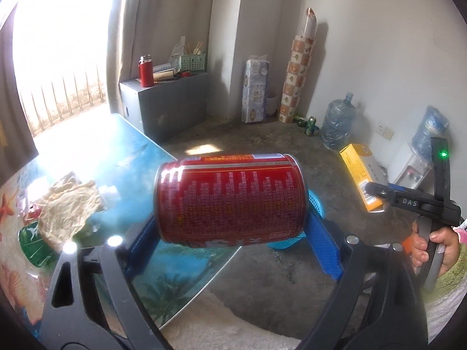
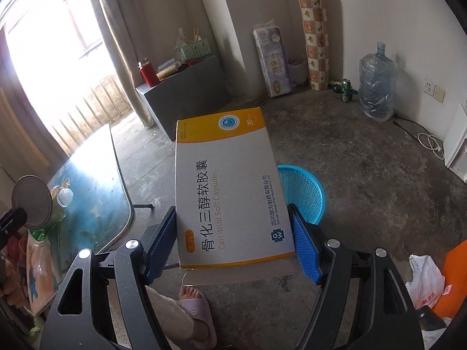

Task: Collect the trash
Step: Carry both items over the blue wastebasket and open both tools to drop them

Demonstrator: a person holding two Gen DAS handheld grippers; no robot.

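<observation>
Right tool (image 2: 233,233) grips box (image 2: 227,186) ("Calcitriol Soft Capsules")

White plastered walls (image 2: 379,14) enclose a bare grey concrete floor (image 2: 379,180); strong daylight enters through a railed window (image 2: 58,58) at the far left of the tool, edged by a beige curtain (image 2: 122,29); a dark grey cabinet (image 2: 186,87) stands straight ahead against the wall.

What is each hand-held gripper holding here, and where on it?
The left hand-held gripper clamps a red can by its two ends. The right hand-held gripper clamps a medicine box by its long side edges.
</observation>
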